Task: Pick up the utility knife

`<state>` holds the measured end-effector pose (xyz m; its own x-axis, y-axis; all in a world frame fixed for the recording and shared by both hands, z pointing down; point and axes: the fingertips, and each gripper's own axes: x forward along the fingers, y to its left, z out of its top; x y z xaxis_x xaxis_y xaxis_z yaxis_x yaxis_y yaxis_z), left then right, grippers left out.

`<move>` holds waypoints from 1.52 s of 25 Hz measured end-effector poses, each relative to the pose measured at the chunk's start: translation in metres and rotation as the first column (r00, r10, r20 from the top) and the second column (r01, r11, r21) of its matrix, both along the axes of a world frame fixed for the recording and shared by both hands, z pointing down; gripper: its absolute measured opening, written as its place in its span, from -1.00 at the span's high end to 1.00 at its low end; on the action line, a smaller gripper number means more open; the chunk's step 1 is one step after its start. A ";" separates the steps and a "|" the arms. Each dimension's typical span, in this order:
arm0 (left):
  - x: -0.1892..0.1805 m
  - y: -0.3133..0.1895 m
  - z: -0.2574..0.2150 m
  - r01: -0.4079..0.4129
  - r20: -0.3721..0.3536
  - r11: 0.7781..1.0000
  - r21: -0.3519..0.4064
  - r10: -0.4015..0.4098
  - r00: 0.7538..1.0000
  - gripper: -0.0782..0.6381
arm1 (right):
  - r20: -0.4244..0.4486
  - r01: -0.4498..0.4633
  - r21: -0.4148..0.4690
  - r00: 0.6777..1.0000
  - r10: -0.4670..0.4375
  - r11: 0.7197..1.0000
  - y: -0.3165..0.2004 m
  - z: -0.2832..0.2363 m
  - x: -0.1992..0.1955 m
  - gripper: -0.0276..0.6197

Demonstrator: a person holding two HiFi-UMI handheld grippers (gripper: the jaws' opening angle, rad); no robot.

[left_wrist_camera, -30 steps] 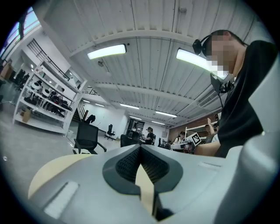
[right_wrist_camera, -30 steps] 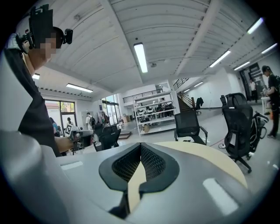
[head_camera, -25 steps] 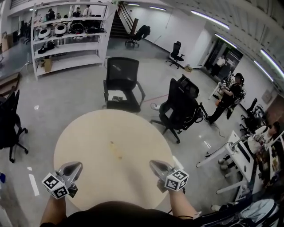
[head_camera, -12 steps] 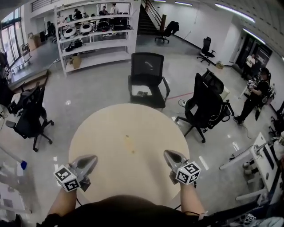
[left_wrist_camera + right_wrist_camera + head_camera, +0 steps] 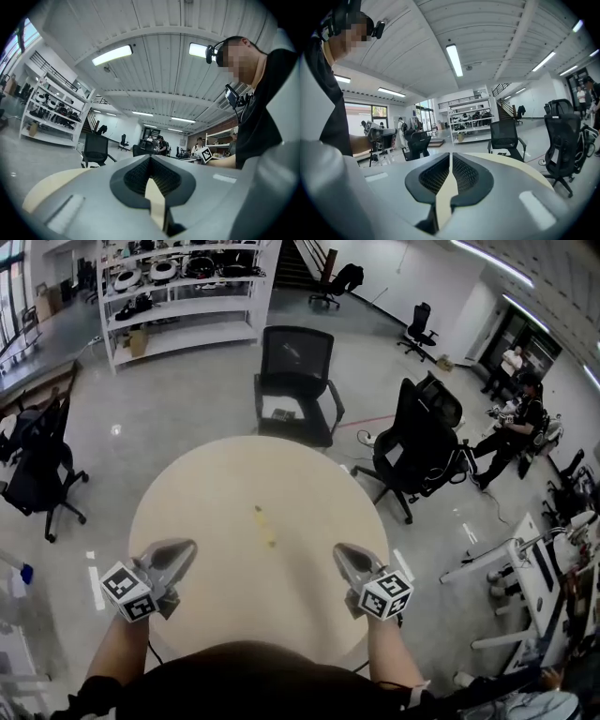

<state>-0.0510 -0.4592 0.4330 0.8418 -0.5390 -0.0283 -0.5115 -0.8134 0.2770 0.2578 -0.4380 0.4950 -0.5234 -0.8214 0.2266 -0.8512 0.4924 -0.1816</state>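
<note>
A small yellow utility knife (image 5: 265, 526) lies untouched near the middle of the round pale table (image 5: 206, 484), at the centre of the head view. The left gripper (image 5: 186, 547) hovers over the table's lower left, its jaws closed with nothing between them. The right gripper (image 5: 341, 550) is at the lower right, its jaws opening to a thin slit, also empty. Each is well apart from the knife. A black office chair (image 5: 292, 381) stands beyond the table's far edge.
</note>
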 end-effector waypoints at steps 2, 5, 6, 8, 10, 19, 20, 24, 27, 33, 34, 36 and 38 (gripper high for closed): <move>-0.004 -0.005 0.003 0.015 -0.002 1.000 -0.008 -0.015 1.000 0.80 | -0.006 0.008 -0.013 1.000 -0.008 1.000 -0.007 0.003 -0.003 0.81; -0.013 -0.012 0.010 0.039 0.003 0.999 -0.012 -0.039 0.999 0.80 | -0.022 0.028 -0.032 0.999 -0.028 0.999 -0.022 0.011 -0.011 0.78; -0.014 -0.015 0.013 0.045 0.006 0.999 -0.012 -0.045 0.999 0.80 | -0.029 0.034 -0.038 0.999 -0.036 0.999 -0.028 0.014 -0.013 0.78; -0.015 -0.023 0.021 0.059 0.011 0.998 -0.024 -0.059 0.998 0.80 | -0.040 0.044 -0.051 0.998 -0.046 0.998 -0.042 0.022 -0.017 0.76; -0.013 -0.032 0.031 0.067 0.020 0.997 -0.037 -0.066 0.998 0.80 | -0.047 0.047 -0.065 0.998 -0.050 0.997 -0.057 0.031 -0.018 0.74; 0.003 -0.094 0.084 0.061 0.050 0.993 -0.096 -0.057 0.997 0.80 | -0.085 0.044 -0.163 0.995 -0.059 0.986 -0.128 0.100 -0.032 0.61; 0.006 -0.103 0.092 0.058 0.057 0.993 -0.100 -0.053 0.997 0.80 | -0.096 0.045 -0.174 0.993 -0.062 0.984 -0.137 0.110 -0.033 0.59; 0.021 -0.135 0.123 0.040 0.066 0.991 -0.126 -0.031 0.997 0.80 | -0.131 0.052 -0.223 0.988 -0.083 0.973 -0.170 0.150 -0.044 0.50; 0.029 -0.153 0.148 0.039 0.076 0.987 -0.155 -0.027 0.997 0.80 | -0.160 0.060 -0.266 0.982 -0.105 0.962 -0.185 0.179 -0.054 0.44; 0.041 -0.186 0.191 0.023 0.102 0.983 -0.180 -0.004 0.995 0.80 | -0.248 0.084 -0.358 0.952 -0.181 0.930 -0.210 0.241 -0.083 0.30; 0.044 -0.190 0.198 0.017 0.106 0.982 -0.189 0.003 0.994 0.80 | -0.262 0.090 -0.370 0.945 -0.197 0.924 -0.212 0.249 -0.088 0.28; 0.051 -0.196 0.211 0.000 0.119 0.979 -0.206 0.025 0.993 0.80 | -0.291 0.098 -0.391 0.930 -0.224 0.915 -0.218 0.264 -0.095 0.25; 0.055 -0.200 0.223 -0.015 0.130 0.977 -0.215 0.043 0.991 0.80 | -0.310 0.097 -0.417 0.920 -0.242 0.904 -0.221 0.278 -0.099 0.23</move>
<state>0.0038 -0.6596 0.6558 0.8455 -0.4958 0.1981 -0.5327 -0.7582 0.3759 0.1586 -0.6591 0.7735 -0.4747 -0.5356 0.6984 -0.8042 0.5865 -0.0969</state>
